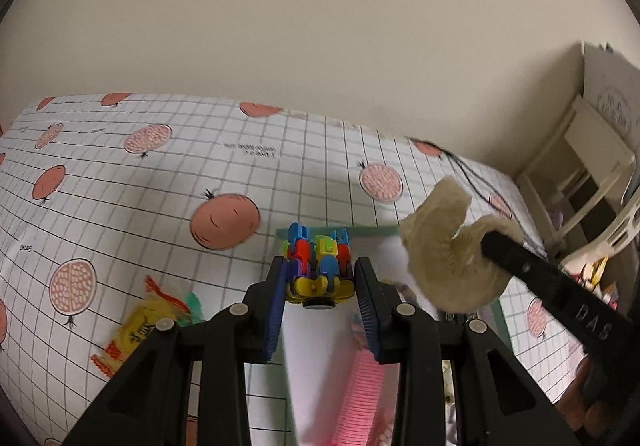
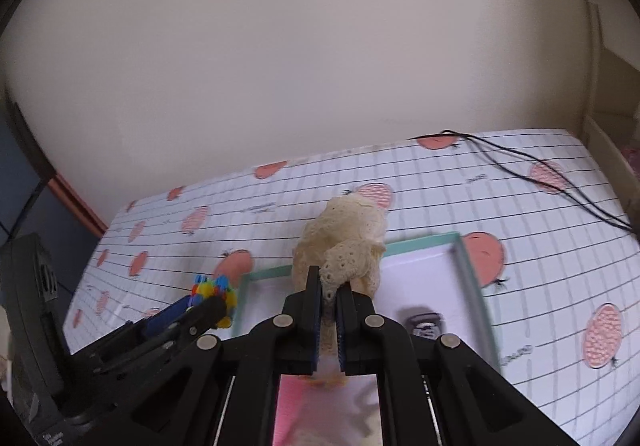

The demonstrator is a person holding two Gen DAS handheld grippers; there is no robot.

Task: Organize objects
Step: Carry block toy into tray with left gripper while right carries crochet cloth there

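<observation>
Left claw [image 1: 320, 278] clamped on a multicoloured block toy [image 1: 319, 260] and right claw [image 2: 329, 304] pinching a cream crochet cloth [image 2: 344, 246], both held above the teal-rimmed tray [image 2: 468, 270] mid-surface; the limp cloth could slip or snag the toy.

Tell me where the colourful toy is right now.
The colourful toy is clamped in the left gripper, held above the near-left edge of the green-rimmed tray, left of the cream cloth.
</observation>
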